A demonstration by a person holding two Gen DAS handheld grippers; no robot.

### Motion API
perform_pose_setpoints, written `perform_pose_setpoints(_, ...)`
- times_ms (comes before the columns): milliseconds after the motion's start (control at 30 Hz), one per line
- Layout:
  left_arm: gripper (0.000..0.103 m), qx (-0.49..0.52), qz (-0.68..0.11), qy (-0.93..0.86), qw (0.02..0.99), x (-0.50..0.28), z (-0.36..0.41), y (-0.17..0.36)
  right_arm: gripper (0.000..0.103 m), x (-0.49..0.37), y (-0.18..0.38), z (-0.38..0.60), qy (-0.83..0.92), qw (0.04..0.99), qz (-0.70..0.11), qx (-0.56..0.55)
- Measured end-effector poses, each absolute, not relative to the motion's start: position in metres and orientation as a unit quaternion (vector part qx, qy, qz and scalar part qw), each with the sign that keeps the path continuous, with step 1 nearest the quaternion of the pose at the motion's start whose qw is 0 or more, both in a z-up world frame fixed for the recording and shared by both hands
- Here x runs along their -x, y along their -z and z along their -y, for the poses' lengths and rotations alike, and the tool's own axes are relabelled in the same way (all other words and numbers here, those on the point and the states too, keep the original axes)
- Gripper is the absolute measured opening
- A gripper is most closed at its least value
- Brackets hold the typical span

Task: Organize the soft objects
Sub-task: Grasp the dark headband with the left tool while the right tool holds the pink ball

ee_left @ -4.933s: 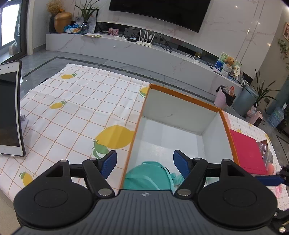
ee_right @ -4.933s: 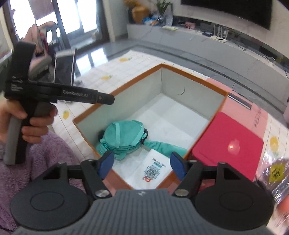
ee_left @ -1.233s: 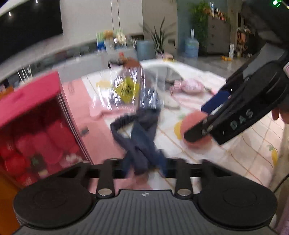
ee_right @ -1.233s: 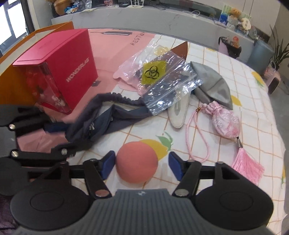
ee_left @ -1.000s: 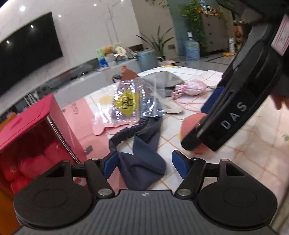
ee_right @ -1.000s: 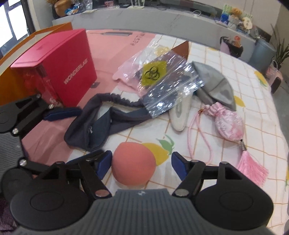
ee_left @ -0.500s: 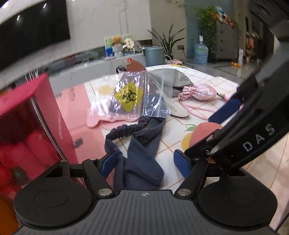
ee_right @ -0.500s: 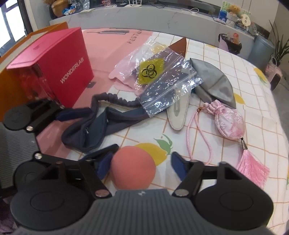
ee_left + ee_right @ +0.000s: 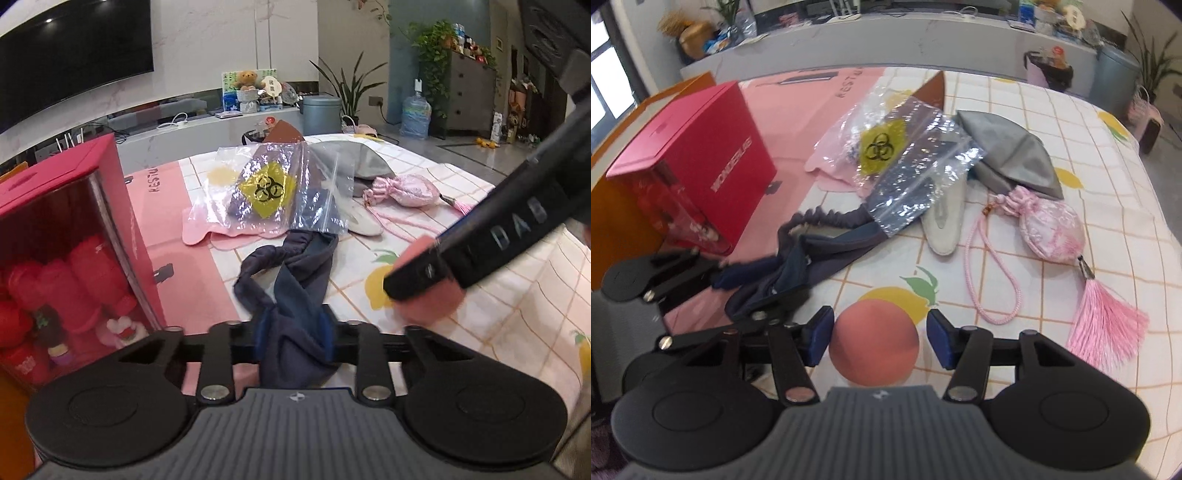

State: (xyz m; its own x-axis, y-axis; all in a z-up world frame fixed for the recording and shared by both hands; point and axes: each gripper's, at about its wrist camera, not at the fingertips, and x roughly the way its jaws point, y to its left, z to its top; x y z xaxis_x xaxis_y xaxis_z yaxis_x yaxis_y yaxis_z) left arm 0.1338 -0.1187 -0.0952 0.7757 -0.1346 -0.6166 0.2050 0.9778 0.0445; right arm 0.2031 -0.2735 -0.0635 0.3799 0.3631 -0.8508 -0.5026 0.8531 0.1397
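A navy headband [image 9: 291, 273] lies twisted on the lemon-print cloth, one end tucked under a clear zip bag. My left gripper [image 9: 295, 328] has its jaws closing, and the blue pads pinch the headband's near end. The right wrist view shows that same gripper [image 9: 720, 280] at the left, gripping the headband [image 9: 827, 251]. A salmon-pink soft ball [image 9: 873, 343] rests on the cloth between the fingers of my right gripper [image 9: 879, 332]. Its jaws are closing, with a thin gap left at the right pad. In the left wrist view the right gripper's black body covers most of the ball [image 9: 428, 306].
A red gift box [image 9: 701, 147] stands to the left on a pink mat, with an orange box wall [image 9: 628, 110] behind it. Beyond the headband lie a zip bag with a biohazard label [image 9: 897, 158], a grey cloth [image 9: 1015, 158], a white pad [image 9: 942, 229] and a pink tasselled pouch [image 9: 1052, 229].
The left jaws have gone from wide apart to pinched on the headband's near end. The right jaws have narrowed around the ball. Neither hand has shifted much.
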Motion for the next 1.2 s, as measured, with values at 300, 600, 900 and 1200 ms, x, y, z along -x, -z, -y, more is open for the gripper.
perform_pose_setpoints(300,0.089,-0.059,-0.341,0.107,0.932,-0.129,0.121,0.095,0.062,-0.200,0.067,0.271,-0.265,0.817,-0.504,0.087)
perform_pose_setpoints(600,0.081,-0.025,-0.326,0.096,0.940,-0.147,0.117,0.100,0.057,-0.202,0.067,0.276,-0.279,0.820,-0.492,0.087)
perform_pose_setpoints(900,0.010,-0.047,-0.315,0.108,0.942,-0.138,0.119,0.097,0.058,-0.201,0.067,0.278,-0.283,0.810,-0.508,0.080)
perform_pose_setpoints(1200,0.010,-0.005,-0.300,0.101,0.949,-0.132,0.104,0.078,0.048,-0.199,0.072,0.268,-0.294,0.805,-0.505,0.100)
